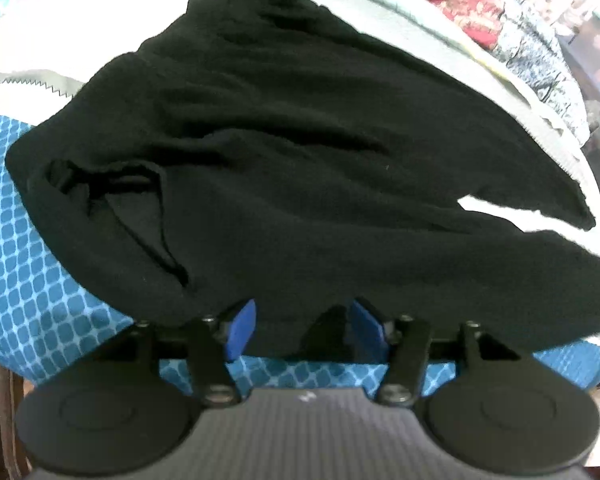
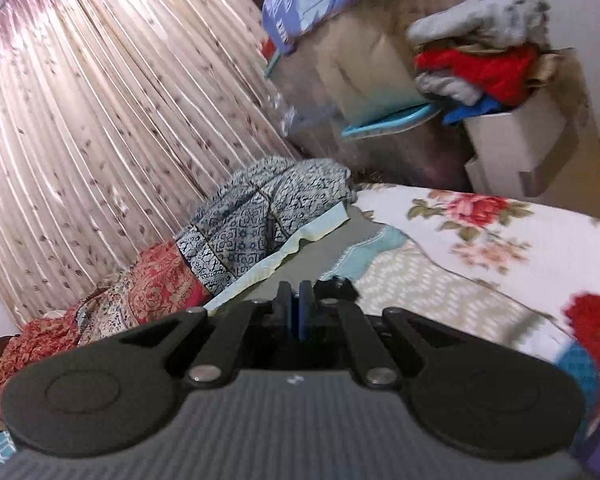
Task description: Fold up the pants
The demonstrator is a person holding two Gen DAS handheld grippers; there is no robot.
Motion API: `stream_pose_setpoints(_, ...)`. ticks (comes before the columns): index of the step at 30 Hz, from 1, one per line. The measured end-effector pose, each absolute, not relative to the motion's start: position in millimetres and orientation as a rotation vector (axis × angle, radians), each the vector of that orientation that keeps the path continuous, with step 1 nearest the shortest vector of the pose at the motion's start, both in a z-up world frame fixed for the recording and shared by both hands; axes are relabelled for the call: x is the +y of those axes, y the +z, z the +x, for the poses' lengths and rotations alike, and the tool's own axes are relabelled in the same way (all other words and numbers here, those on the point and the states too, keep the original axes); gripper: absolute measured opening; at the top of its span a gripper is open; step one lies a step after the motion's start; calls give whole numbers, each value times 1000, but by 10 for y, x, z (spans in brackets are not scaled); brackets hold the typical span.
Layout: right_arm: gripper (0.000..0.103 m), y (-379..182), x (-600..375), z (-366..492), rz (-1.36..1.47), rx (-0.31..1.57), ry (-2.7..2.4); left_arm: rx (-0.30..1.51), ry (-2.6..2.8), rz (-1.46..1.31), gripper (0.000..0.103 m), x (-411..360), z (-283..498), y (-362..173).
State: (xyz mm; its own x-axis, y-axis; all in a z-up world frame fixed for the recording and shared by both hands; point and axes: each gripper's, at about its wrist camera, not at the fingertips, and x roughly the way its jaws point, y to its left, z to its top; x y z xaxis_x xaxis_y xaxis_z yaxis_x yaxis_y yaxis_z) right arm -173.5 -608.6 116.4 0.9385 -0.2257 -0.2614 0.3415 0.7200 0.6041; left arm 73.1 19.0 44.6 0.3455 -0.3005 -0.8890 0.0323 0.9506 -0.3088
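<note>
Black pants [image 1: 300, 160] lie spread and creased across the bed, waistband opening at the left, one leg reaching off to the right. My left gripper [image 1: 304, 328] points down at their near edge. It is open, its blue pads [image 1: 242, 330] stand wide apart, and the black hem lies between them without being pressed. In the right wrist view my right gripper [image 2: 296, 300] is shut, pads together and aimed almost level over the bed. A small tuft of the pants [image 2: 336, 285] sticks out beside its fingertips; the rest of the cloth is hidden under the gripper.
A blue patterned cloth [image 1: 28, 280] covers the near bed edge, and a white sheet [image 1: 40, 60] lies beyond the pants. Crumpled patterned clothes [image 2: 260, 208] are heaped by the curtain [image 2: 100, 120]. A floral blanket [image 2: 480, 232] lies at the right, and a box of clothes [image 2: 520, 140] stands behind it.
</note>
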Motion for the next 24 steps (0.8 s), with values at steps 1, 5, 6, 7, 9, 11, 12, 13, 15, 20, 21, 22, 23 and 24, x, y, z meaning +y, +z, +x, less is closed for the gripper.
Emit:
stream_pose_setpoints(1, 8, 948, -6139, -1937, 764, 176, -348, 1210, -218, -251, 54, 183, 732, 423)
stream_pose_setpoints(5, 10, 251, -6203, -2628, 1032, 241, -514, 1228, -227, -220, 56, 137, 788, 403)
stream_pose_setpoints(6, 10, 184, -6164, -2711, 1053, 264, -525, 1233, -227, -214, 57, 115, 808, 403)
stream_pose_setpoints(7, 10, 161, -6113, -2756, 1060, 282, -520, 1238, -229, -211, 58, 103, 829, 403)
stream_pose_setpoints(9, 10, 218, -6003, -2713, 1059, 311, -481, 1242, -228, -213, 59, 79, 860, 404)
stream_pose_setpoints(11, 14, 295, -5879, -2572, 1050, 353, -411, 1241, -229, -220, 59, 50, 862, 394)
stream_pose_setpoints(12, 16, 340, -5806, -2506, 1029, 368, -399, 1238, -235, -230, 59, 61, 855, 396)
stream_pose_setpoints(13, 23, 379, -5744, -2453, 994, 380, -393, 1237, -242, -237, 59, 98, 840, 396)
stream_pose_setpoints(15, 44, 411, -5625, -2373, 934, 390, -399, 1242, -250, -247, 59, 158, 821, 386)
stream_pose_setpoints(20, 55, 191, -5525, -2312, 980, 449, -437, 1267, -261, -350, 69, 288, 839, 340)
stream_pose_setpoints(21, 55, 163, -5463, -2270, 1003, 447, -454, 1267, -265, -369, 71, 298, 837, 332)
stream_pose_setpoints(22, 55, 131, -5458, -2297, 1027, 443, -467, 1268, -267, -381, 72, 302, 834, 327)
stream_pose_setpoints(23, 55, 101, -5452, -2255, 1050, 434, -464, 1268, -267, -377, 72, 288, 833, 320)
stream_pose_setpoints(24, 54, 83, -5477, -2242, 1082, 428, -440, 1269, -268, -369, 72, 271, 837, 311)
